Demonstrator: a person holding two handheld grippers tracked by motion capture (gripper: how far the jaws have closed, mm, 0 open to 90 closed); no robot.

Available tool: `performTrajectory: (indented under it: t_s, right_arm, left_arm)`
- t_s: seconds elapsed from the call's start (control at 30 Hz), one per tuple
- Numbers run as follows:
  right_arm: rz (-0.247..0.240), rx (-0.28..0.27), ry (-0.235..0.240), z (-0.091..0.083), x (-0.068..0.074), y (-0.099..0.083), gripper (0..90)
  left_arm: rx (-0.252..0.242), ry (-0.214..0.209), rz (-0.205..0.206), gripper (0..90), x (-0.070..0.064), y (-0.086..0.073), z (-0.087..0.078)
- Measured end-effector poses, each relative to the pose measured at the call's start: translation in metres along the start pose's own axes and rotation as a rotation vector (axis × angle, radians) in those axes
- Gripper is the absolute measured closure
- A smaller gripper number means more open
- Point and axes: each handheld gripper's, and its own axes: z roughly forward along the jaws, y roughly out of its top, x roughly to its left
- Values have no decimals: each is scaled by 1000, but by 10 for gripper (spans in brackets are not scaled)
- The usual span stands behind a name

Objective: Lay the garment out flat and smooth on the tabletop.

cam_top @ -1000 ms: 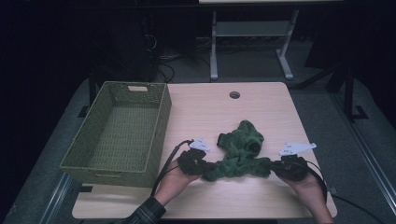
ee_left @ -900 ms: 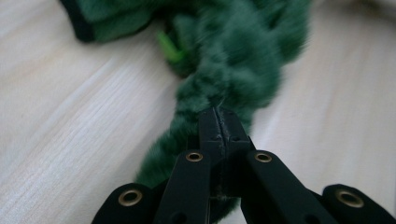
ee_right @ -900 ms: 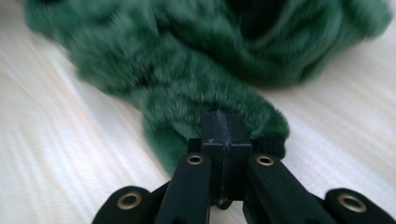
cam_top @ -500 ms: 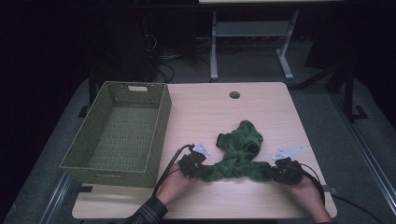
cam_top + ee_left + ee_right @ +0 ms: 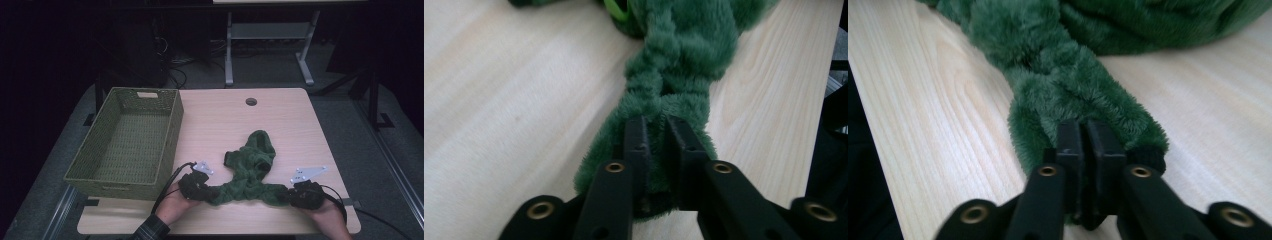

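The jaws of both grippers are pinched nearly closed on the ends of a green fleecy garment [image 5: 251, 172], with only a thin fold of pile between each pair. The left gripper [image 5: 655, 132] clamps one twisted end of the cloth, which bunches up just past its tips; in the high view that left gripper [image 5: 196, 184] sits low on the near part of the worktop [image 5: 280, 120], just right of the near corner of the woven basket [image 5: 125, 140], with the person's left hand [image 5: 172, 202] wrapped behind it and the forearm coming in from the near edge. The right gripper [image 5: 1086, 137] clamps the other end, a thick roll of pile that lies flat on the wood; in the high view the right gripper [image 5: 300, 192] is near the worktop's near right corner, held by the right hand [image 5: 325, 217] from behind. Both grippers point inward toward each other, well apart, and the garment stretches between them along the near edge, its bulk heaped up toward the middle of the worktop. A cable hole [image 5: 251, 101] lies at the far side.
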Motion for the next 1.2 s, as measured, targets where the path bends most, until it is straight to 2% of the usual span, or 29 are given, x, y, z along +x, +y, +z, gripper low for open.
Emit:
performTrajectory:
  t_s: [0.07, 0.17, 0.23, 0.27, 0.3, 0.37, 0.4, 0.47, 0.53, 0.57, 0.67, 0.8, 0.87, 0.93, 0.97, 1.03, 1.1, 1.2]
  right_arm:
    - [-6, -14, -10, -4, 1, 3, 801]
    - [-2, -36, -28, -8, 0, 6, 768]
    - [3, -63, -49, -11, -3, 12, 734]
    - [11, -79, -64, -12, -7, 18, 709]
    - [7, -84, -71, -12, -8, 22, 703]
    - [11, -86, -75, -12, -9, 24, 696]
    - [7, -99, -87, -13, -12, 32, 675]
    - [12, -109, -94, -14, -13, 37, 648]
    - [10, -119, -114, -14, -15, 42, 622]
    - [6, -124, -114, -14, -16, 45, 621]
    - [3, -137, -110, -14, -18, 50, 611]
    - [0, -154, -108, -15, -17, 57, 601]
    - [-3, -163, -104, -13, -17, 63, 600]
    - [1, -159, -102, -11, -17, 64, 600]
    - [-6, -153, -96, -7, -18, 67, 597]
    - [-9, -142, -93, -4, -18, 70, 598]
    - [-12, -136, -93, -2, -18, 70, 598]
    - [-14, -124, -100, 3, -19, 72, 649]
  left_arm:
    - [-40, 1, -5, 762, 1, 6, -6]
    - [-57, 6, 5, 696, 5, 13, -11]
    - [-88, 25, -6, 682, 11, 23, -14]
    - [-106, 35, -17, 639, 20, 33, -14]
    - [-117, 39, -24, 627, 23, 36, -13]
    - [-126, 44, -32, 618, 28, 42, -11]
    - [-126, 50, -34, 567, 32, 46, -9]
    - [-117, 81, -27, 532, 41, 56, -3]
    - [-134, 86, -44, 482, 47, 62, 2]
    - [-128, 89, -37, 481, 51, 64, 3]
    - [-149, 83, -56, 473, 59, 72, 9]
    - [-148, 70, -61, 459, 64, 76, 12]
    - [-150, 77, -31, 450, 67, 79, 18]
    - [-156, 64, -40, 448, 68, 79, 20]
    - [-155, 39, -46, 447, 68, 80, 25]
    - [-143, 28, -28, 443, 68, 81, 30]
    - [-137, 22, -29, 444, 68, 81, 32]
    - [-124, -2, -35, 560, 68, 81, 38]
